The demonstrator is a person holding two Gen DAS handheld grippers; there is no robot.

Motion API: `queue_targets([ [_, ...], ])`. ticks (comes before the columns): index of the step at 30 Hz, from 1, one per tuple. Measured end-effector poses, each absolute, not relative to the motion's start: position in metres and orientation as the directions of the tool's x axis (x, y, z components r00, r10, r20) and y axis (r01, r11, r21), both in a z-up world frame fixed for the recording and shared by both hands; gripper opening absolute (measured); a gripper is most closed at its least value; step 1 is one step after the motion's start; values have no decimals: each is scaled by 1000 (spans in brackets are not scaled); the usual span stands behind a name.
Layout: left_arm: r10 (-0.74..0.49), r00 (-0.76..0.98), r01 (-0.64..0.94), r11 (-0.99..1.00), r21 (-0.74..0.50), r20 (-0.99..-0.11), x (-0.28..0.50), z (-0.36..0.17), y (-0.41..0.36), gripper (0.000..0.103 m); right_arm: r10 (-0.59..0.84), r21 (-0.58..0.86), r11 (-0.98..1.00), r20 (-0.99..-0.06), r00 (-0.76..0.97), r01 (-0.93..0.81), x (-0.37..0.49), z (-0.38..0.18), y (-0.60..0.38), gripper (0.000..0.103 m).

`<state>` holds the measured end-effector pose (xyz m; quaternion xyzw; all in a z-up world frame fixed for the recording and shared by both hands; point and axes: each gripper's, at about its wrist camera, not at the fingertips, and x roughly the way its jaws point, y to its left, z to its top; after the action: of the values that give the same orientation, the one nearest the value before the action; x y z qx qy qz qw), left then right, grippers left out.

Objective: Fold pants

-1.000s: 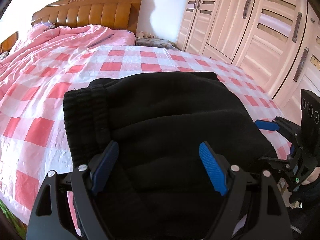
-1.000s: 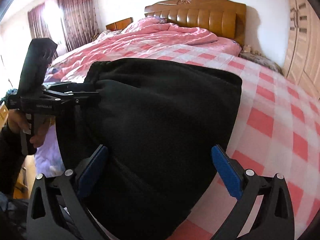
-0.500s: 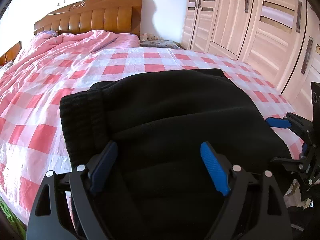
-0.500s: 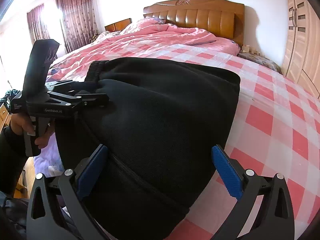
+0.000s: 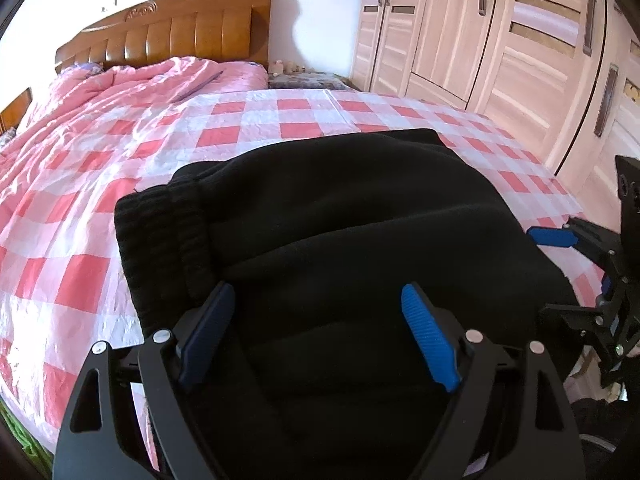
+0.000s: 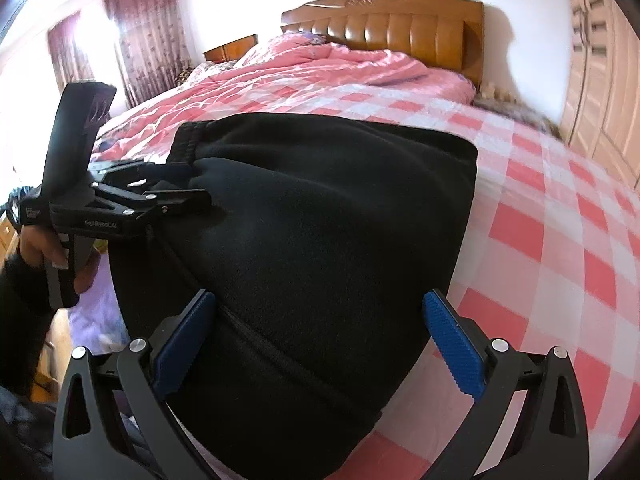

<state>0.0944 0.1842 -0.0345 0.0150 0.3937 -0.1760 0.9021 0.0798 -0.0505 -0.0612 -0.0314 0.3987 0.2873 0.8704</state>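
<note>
left wrist view shows the black pants (image 5: pixel 340 248) lying as a folded bundle on the pink checked bedspread (image 5: pixel 80 248) near the foot of the bed, with the ribbed waistband (image 5: pixel 164 236) stacked at the left edge. compared with a second ago the bundle sits farther from the camera and both tools have drawn back a little toward the bed's edge, the cloth itself keeping its shape; i judge that a fold has just been laid down and the hands are backing off, so the task looks near done or ready for one last fold or smoothing. the left gripper (image 5: pixel 320 332) is spread wide, its blue pads either side of the near cloth with nothing pinched between them; whether they brush the fabric i cannot tell. the right gripper (image 6: pixel 320 344) is likewise wide apart and grasps nothing, hanging over the near right corner of the bundle. the wardrobe (image 5: pixel 520 40) stands beside the bed.
</note>
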Motion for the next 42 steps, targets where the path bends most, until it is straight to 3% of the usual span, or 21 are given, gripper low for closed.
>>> queue_targets([
  [6,-271,630,305,948,-90,-728,82,-24,184,85,500,276,850,-689,525,-448,80,-48,-79,98],
  [8,-173,652,237,971,-18,-738,76,-17,188,98,496,302,861,-679,541,-410,80,-45,-95,98],
  [10,-86,663,135,991,6,-744,72,-13,205,101,478,309,875,-680,557,-374,81,-44,-107,98],
  [13,-145,699,73,989,-131,-701,59,4,239,101,473,324,879,-682,557,-350,83,-46,-113,98],
  [16,-143,742,46,985,-164,-655,48,21,254,101,492,340,869,-683,541,-360,84,-48,-107,98],
  [19,-142,726,-11,976,-218,-673,60,14,271,101,507,354,858,-698,505,-373,88,-56,-100,98],
  [22,-227,688,-34,939,-342,-689,92,-6,294,98,536,414,843,-699,473,-343,95,-66,-105,98],
  [25,-221,675,-39,942,-333,-704,115,-10,293,96,551,452,834,-693,464,-316,100,-71,-111,98],
  [31,-271,516,42,955,-292,-813,162,-33,275,96,617,543,787,-681,395,-292,119,-84,-106,98],
  [36,-383,407,18,911,-413,-829,168,-54,290,101,657,571,754,-667,351,-325,126,-84,-90,98],
  [42,-512,377,19,838,-546,-772,160,-63,307,101,659,569,752,-666,350,-333,125,-83,-93,98],
])
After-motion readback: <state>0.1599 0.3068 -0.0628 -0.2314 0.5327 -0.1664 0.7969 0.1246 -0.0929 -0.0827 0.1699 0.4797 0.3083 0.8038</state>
